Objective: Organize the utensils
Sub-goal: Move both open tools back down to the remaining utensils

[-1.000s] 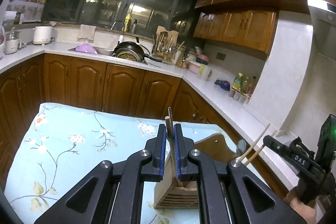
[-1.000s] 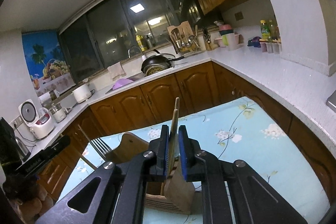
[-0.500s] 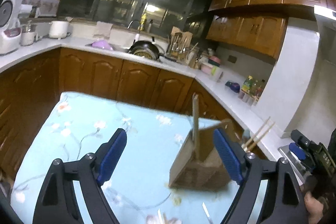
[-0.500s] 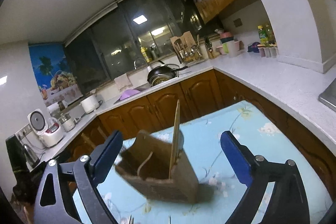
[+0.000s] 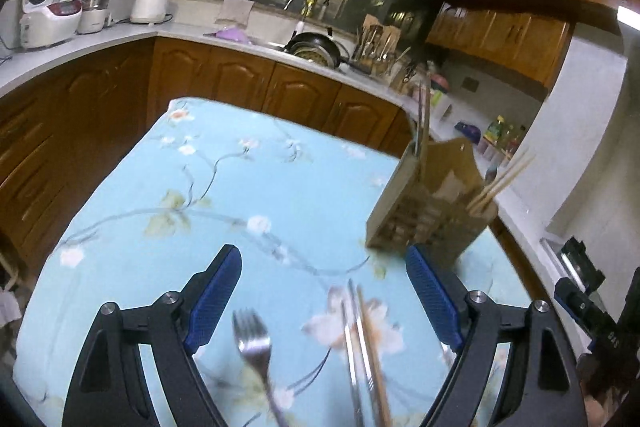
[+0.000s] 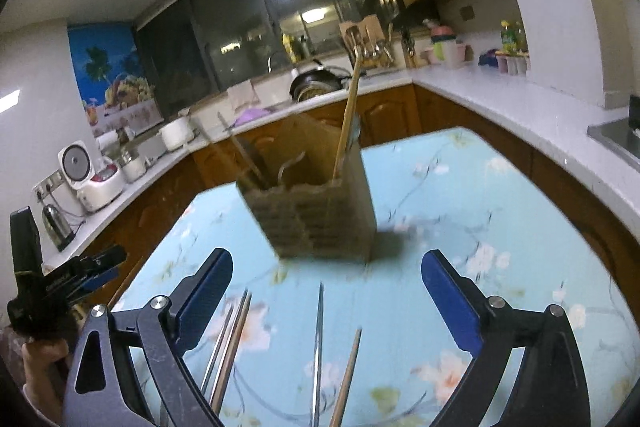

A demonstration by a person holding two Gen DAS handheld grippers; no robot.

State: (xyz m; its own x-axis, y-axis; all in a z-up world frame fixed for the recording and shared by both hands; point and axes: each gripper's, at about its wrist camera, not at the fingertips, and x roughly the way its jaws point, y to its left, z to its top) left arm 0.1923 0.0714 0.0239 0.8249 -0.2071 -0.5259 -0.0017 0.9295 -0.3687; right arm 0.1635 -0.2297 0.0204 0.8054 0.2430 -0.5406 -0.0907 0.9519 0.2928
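Currently, left wrist view: left gripper [image 5: 323, 293] spread wide, empty. A fork [image 5: 256, 355] lies on the floral cloth [image 5: 168, 195] just ahead between its fingers, tines away, long axis along the reach; chopsticks [image 5: 366, 347] beside it, blurred. Wooden holder [image 5: 430, 203] stands further ahead, right. Right wrist view: right gripper [image 6: 327, 291] also wide, empty; loose sticks [image 6: 230, 343], probably chopsticks, point lengthwise toward the holder [image 6: 316, 215].

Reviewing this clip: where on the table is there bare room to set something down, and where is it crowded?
Bare cloth lies left of the wooden holder, running to the table's far and left edges. Crowded: the near strip, where the fork and loose chopsticks lie between the open left tongs.
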